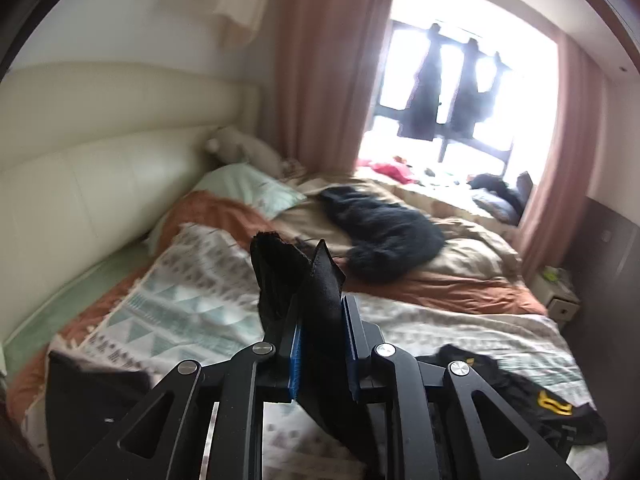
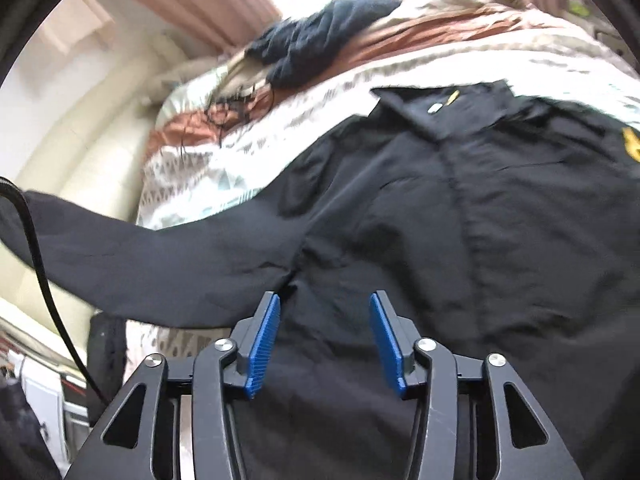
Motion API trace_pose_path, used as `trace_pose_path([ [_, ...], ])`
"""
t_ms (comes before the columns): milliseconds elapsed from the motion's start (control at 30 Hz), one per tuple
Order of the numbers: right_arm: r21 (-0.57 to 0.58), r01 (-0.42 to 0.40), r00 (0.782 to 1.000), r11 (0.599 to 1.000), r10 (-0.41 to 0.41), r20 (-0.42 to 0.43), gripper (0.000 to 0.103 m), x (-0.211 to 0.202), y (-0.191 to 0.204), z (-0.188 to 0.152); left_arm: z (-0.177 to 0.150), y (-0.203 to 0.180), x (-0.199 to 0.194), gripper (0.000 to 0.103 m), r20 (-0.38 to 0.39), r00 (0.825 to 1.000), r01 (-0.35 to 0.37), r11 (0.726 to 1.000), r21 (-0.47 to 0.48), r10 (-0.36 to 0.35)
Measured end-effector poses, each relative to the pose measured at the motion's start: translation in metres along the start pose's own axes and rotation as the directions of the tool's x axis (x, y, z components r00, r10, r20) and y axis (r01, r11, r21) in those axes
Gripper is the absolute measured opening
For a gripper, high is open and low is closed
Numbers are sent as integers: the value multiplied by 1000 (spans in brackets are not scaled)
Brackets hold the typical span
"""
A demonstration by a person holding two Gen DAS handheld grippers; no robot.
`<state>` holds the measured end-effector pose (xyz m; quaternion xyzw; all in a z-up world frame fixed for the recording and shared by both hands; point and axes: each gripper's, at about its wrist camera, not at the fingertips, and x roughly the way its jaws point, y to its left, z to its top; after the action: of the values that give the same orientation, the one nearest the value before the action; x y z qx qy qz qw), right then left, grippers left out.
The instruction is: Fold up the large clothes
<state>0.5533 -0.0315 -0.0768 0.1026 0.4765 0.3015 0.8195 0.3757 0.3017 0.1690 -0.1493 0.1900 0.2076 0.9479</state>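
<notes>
Step in hand, as we read it: sleeve fold. Our left gripper [image 1: 322, 336] clenched on cuff of black long-sleeved collared shirt [image 2: 460, 208], body spread on patterned white blanket [image 1: 192, 300]. Our right gripper [image 2: 325, 340] released, hovering above the cloth. Next: carry sleeve across body, right pinning.

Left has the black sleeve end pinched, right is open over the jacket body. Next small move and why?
Probably carry the left gripper with its sleeve across onto the black jacket. The cloth sits clamped between the blue pads; the sleeve stretches out sideways over the patterned blanket, not yet folded in. The right gripper, jaws open, holds nothing and might pin the shoulder.
</notes>
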Motion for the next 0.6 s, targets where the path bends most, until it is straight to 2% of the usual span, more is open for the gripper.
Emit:
trace_pose_path([
  [100,40,-8,996,999,4,89,70,-42,-19,-8,9,-41,-5,18,11,999,35,998,43,-36],
  [300,174,-20,986,984,-9,165,70,-80,-72,-25,13,-118,-9,17,8,996,88,989,121,-89],
  [433,319,-14,986,948,-40,161,70,-91,-119,-41,7,-161,-4,17,-5,992,129,978,164,-130],
  [533,394,35,978,918,-112,174,70,-97,-149,-46,0,-190,5,17,-25,987,162,968,191,-160],
  [600,421,35,977,906,-121,178,70,-99,-161,-47,-6,-212,13,17,-44,982,190,960,204,-185],
])
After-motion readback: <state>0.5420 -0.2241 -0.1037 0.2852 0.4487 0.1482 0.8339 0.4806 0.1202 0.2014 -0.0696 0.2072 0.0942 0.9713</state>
